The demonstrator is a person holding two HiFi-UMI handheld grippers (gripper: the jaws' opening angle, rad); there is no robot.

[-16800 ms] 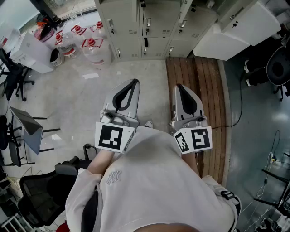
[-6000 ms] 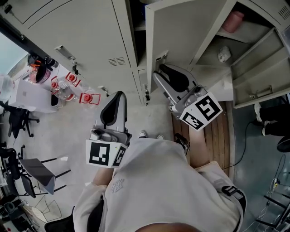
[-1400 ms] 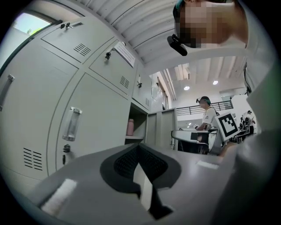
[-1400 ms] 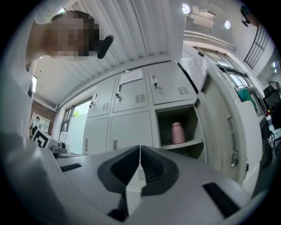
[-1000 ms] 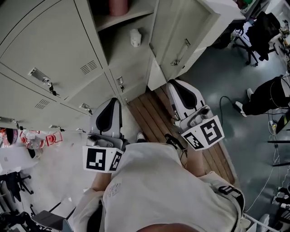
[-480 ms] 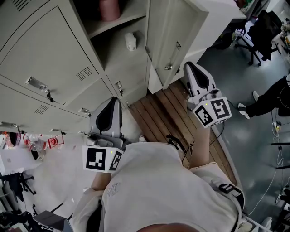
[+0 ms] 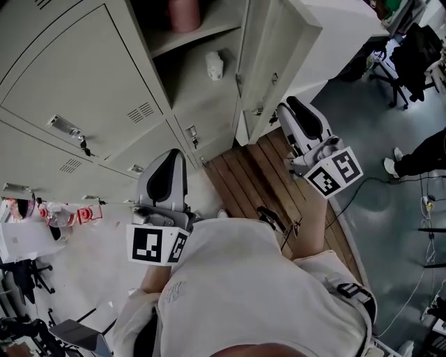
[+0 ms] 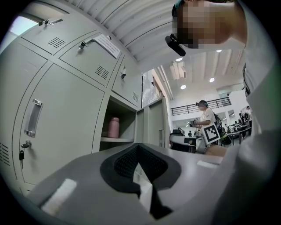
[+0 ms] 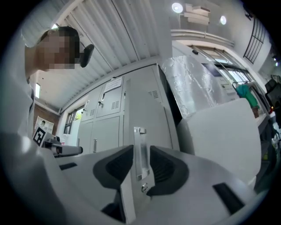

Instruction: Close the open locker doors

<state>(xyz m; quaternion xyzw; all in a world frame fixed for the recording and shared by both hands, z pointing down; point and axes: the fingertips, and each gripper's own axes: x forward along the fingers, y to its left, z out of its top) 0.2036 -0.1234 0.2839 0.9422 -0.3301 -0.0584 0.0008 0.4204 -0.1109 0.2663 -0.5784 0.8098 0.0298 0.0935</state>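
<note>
Between parted fingers (image 9: pixel 115 169) of the right gripper (image 9: pixel 141 154), its view frames the door handle (image 9: pixel 140 143); left gripper (image 8: pixel 139 154) clenched.

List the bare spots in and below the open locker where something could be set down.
Bare: the shelf right of the pink bottle; the wooden floor strip in front of the locker. Crowded: at the door handle, which stands between the open jaws of the right hand-held gripper.
</note>
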